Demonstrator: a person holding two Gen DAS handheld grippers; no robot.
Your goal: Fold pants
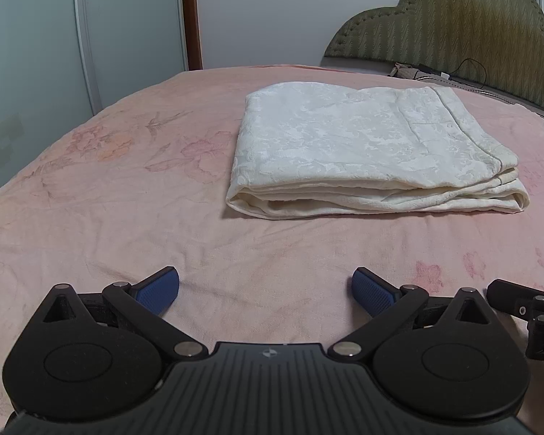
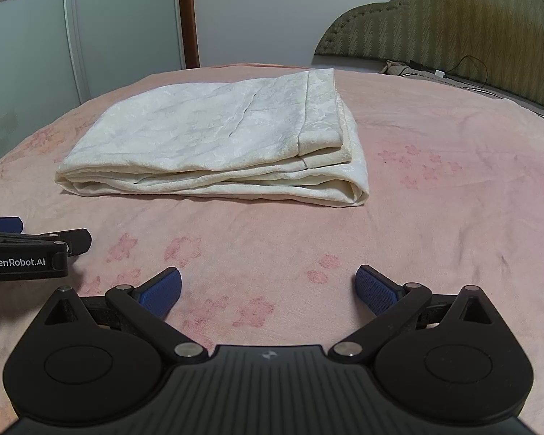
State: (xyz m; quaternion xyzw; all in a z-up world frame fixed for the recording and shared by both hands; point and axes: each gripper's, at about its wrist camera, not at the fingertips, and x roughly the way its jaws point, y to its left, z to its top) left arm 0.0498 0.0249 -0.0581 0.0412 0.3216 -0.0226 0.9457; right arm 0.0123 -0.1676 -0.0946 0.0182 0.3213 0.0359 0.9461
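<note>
The cream pants [image 1: 373, 152] lie folded in a flat stack of layers on the pink bedspread [image 1: 108, 188], their near folded edge facing both grippers with a band of bare spread between. The left gripper [image 1: 265, 291] and the right gripper [image 2: 268, 291] sit side by side short of the pants, each with jaws spread wide and holding nothing. Beyond the pants stands the olive headboard [image 1: 453, 21].

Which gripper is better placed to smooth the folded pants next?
Marginally the left. The left gripper sits more nearly in front of the folded pants; for the right gripper they lie off to its left. Both are open, empty, short of the cloth.
</note>
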